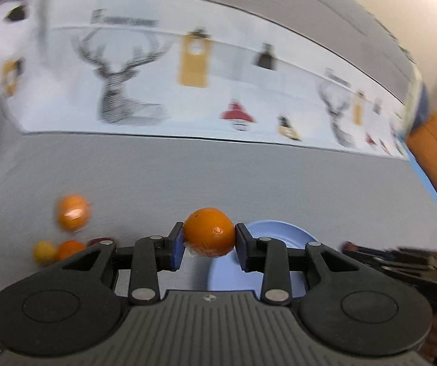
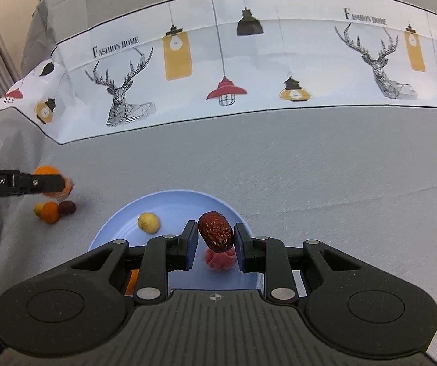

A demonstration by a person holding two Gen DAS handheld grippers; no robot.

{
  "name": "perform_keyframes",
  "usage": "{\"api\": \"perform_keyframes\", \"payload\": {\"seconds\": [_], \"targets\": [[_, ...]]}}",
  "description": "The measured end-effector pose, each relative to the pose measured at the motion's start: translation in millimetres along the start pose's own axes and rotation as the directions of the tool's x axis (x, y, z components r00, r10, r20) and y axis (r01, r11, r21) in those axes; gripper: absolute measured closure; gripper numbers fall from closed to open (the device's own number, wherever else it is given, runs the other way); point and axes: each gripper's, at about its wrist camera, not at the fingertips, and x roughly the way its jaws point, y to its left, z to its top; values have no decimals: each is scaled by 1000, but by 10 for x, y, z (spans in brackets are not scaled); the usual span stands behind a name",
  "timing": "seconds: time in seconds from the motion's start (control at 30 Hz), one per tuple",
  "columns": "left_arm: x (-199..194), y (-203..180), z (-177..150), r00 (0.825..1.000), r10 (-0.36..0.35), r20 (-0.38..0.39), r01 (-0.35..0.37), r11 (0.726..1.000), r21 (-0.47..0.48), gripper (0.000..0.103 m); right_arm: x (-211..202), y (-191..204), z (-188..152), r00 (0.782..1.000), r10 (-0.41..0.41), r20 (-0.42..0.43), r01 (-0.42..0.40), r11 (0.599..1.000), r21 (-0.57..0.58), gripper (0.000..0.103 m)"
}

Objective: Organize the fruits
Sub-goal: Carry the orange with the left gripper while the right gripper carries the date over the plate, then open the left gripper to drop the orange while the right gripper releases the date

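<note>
Your left wrist view is smeared with motion blur — the tablecloth [image 1: 188,61] print streaks — while the right stays sharp, evenly lit, edges bowed by fisheye.

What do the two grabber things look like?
Both look alike. The left gripper and right gripper are black plastic with jointed link arms, silver rivets, blue finger pads and a ribbed grey base with a small crosshair mark. One side carries white lettering.

Left wrist view smeared by motion: tablecloth print [image 1: 120,91] and loose orange [image 1: 72,212] soft-edged. Blue plate [image 1: 274,235] half hidden behind left tongs [image 1: 209,238]. In right wrist view, orange fruit [image 2: 133,282] mostly hidden behind right tongs [image 2: 215,241]; pink item [image 2: 220,259] under date [image 2: 216,231] unidentifiable.
</note>
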Motion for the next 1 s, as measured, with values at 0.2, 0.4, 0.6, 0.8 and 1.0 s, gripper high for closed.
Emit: {"api": "perform_keyframes", "payload": {"seconds": [0.2,0.4,0.6,0.8,1.0], "targets": [[56,-373,-100,998,-62,13,59,986,155,65,89,82,-50,998,-15,-57,13,999,-34,76],[143,-535,-179,998,-66,-8,66,971,229,65,116,102,-79,997,-22,-77,18,999,-47,76],[181,-587,-181,997,-81,-11,82,970,230,65,137,118,-93,996,-23,-89,18,998,-57,76],[231,-672,-193,995,-92,-24,96,964,249,65,152,137,-88,995,-23,-95,16,997,-70,76],[261,-697,-198,995,-99,-27,103,963,247,65,161,139,-94,995,-27,-101,19,997,-77,76]]}}
